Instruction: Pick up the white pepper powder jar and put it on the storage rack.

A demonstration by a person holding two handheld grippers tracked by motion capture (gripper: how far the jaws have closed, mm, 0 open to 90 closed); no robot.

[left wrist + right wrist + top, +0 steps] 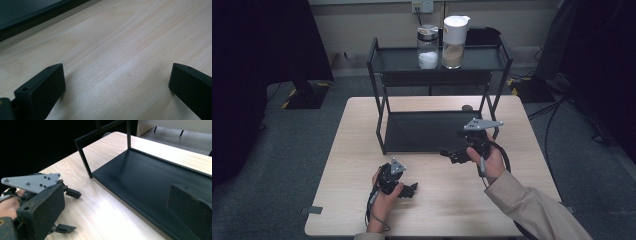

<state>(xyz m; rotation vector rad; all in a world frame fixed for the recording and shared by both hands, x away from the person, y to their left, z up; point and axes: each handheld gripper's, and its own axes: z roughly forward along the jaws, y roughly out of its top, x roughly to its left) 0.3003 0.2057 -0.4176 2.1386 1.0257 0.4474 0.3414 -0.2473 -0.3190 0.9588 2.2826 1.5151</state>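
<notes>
High view: the left gripper (408, 189) lies low over the light wooden table (342, 165), near the front edge and a little left of the middle, held in the person's left hand (384, 197). Its jaws point to the right and stand wide apart with nothing between them; in the left gripper view (117, 82) they frame bare wood grain, with the dark edge of the rack (30, 17) across the top left corner.

Behind it, toward the table's far edge, stands a black two-tier metal rack (377, 65). Its lower shelf (422, 132) rests on the table and carries nothing. On the upper shelf, a glass jar with a metal lid (428, 46), part filled with white grains, stands just beside a taller white-lidded container (454, 41) holding a tan powder.

Further right, the right gripper (452, 152) is held in the right hand (490, 161) above the table, just at the front right corner of the rack's lower shelf, jaws pointing left. In the right gripper view (117, 205) those jaws are spread wide and empty, one over the wood and one over the black shelf; the left gripper (62, 210) with its grey plate shows beyond at the left.
</notes>
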